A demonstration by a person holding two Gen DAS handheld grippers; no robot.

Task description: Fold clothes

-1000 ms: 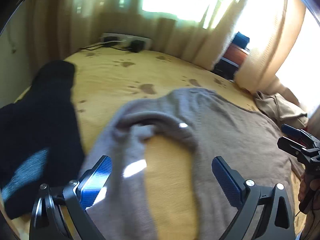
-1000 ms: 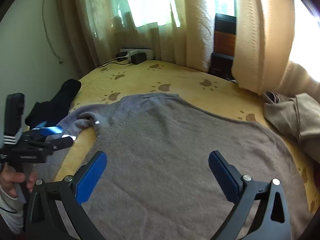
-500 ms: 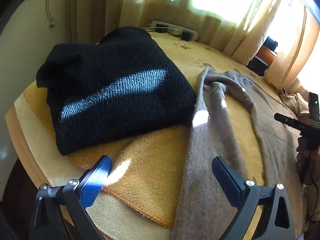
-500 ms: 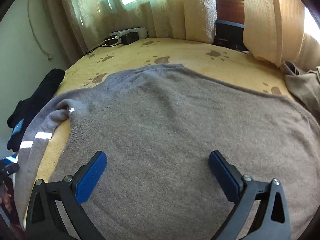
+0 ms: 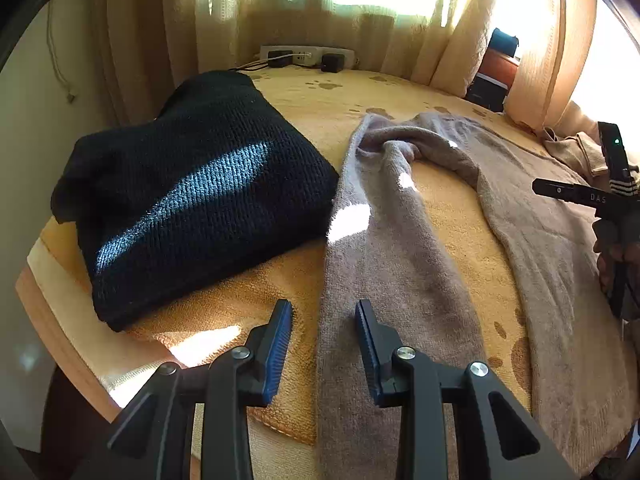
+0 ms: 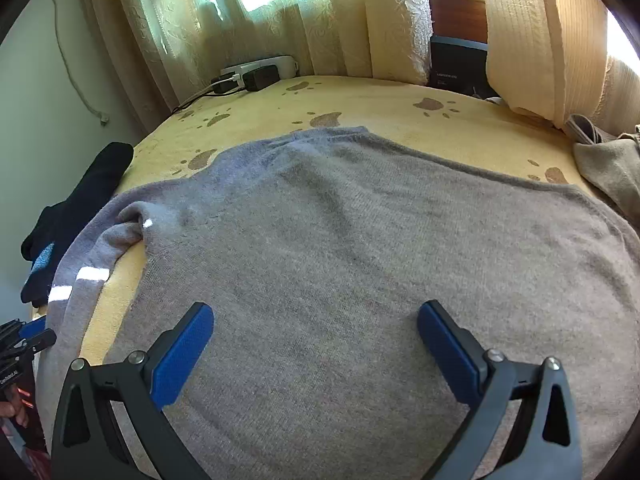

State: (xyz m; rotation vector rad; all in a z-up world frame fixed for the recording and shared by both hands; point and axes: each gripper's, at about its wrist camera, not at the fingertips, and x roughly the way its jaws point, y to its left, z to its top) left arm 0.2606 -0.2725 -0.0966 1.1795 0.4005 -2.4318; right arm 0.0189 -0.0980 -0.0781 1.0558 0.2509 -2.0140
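Observation:
A grey sweater (image 6: 340, 248) lies spread flat on a yellow paw-print blanket (image 6: 400, 120). Its left sleeve (image 5: 384, 264) runs down toward the table's near edge. My left gripper (image 5: 324, 332) hovers over the sleeve's left edge near the cuff end, jaws partly closed with a gap, holding nothing. My right gripper (image 6: 316, 336) is wide open above the sweater's body. The right gripper also shows at the right of the left wrist view (image 5: 580, 196).
A folded black knit sweater (image 5: 192, 188) lies left of the sleeve. A beige garment (image 6: 608, 172) lies at the far right. A power strip (image 6: 256, 72) with plugs sits at the back by the curtains. The blanket's near edge (image 5: 168, 344) drops off.
My left gripper swung left and down to the sleeve near the table edge, and its jaws narrowed from wide open. My right gripper moved lower over the sweater body, still open.

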